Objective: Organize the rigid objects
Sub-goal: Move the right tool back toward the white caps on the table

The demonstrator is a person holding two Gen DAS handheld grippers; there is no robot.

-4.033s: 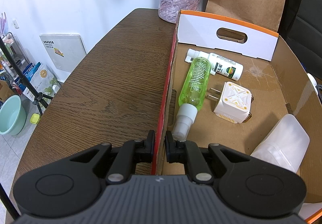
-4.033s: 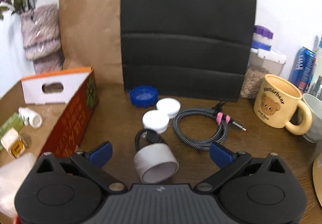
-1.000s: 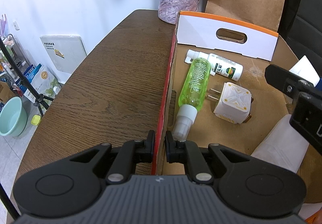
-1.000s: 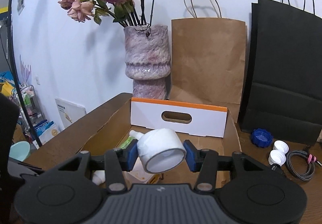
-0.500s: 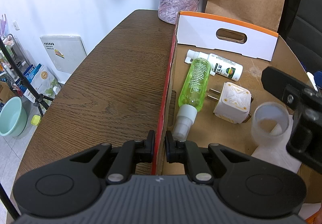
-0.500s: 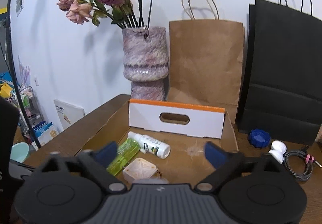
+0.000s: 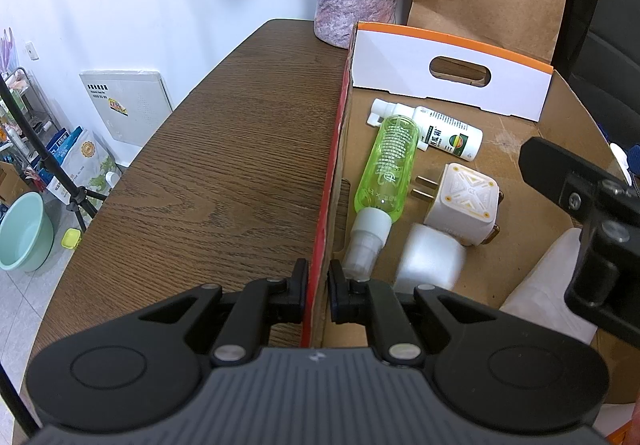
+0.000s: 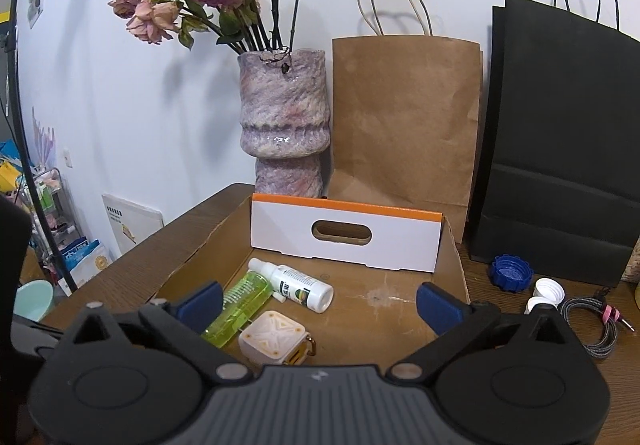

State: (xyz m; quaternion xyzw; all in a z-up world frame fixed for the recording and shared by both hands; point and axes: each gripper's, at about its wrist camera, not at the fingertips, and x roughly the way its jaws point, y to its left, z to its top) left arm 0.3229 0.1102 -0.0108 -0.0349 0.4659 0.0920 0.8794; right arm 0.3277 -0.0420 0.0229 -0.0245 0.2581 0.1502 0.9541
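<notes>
My left gripper point(image 7: 318, 291) is shut on the red side wall of the cardboard box point(image 7: 452, 77). Inside the box lie a green spray bottle point(image 7: 386, 173), a white labelled bottle point(image 7: 448, 137) and a white plug adapter point(image 7: 464, 205). A white cup-like roll point(image 7: 430, 261), blurred, lies beside the spray bottle's nozzle. My right gripper point(image 8: 318, 305) hovers over the box point(image 8: 344, 241) with its jaws opening wide and nothing between them. Below it I see the green bottle point(image 8: 236, 309), white bottle point(image 8: 296, 287) and adapter point(image 8: 276, 339). One of its fingers point(image 7: 560, 173) shows in the left wrist view.
A translucent white container point(image 7: 552, 285) sits in the box's near right corner. Behind the box stand a purple vase point(image 8: 284, 125), a brown paper bag point(image 8: 404, 125) and a black bag point(image 8: 560, 165). A blue cap point(image 8: 510, 273), white caps point(image 8: 548, 291) and a coiled cable point(image 8: 592, 325) lie to the right.
The right gripper's jaws spread and let go of the white roll. It dropped into the box and rolled left toward the spray bottle. The left gripper kept its hold.
</notes>
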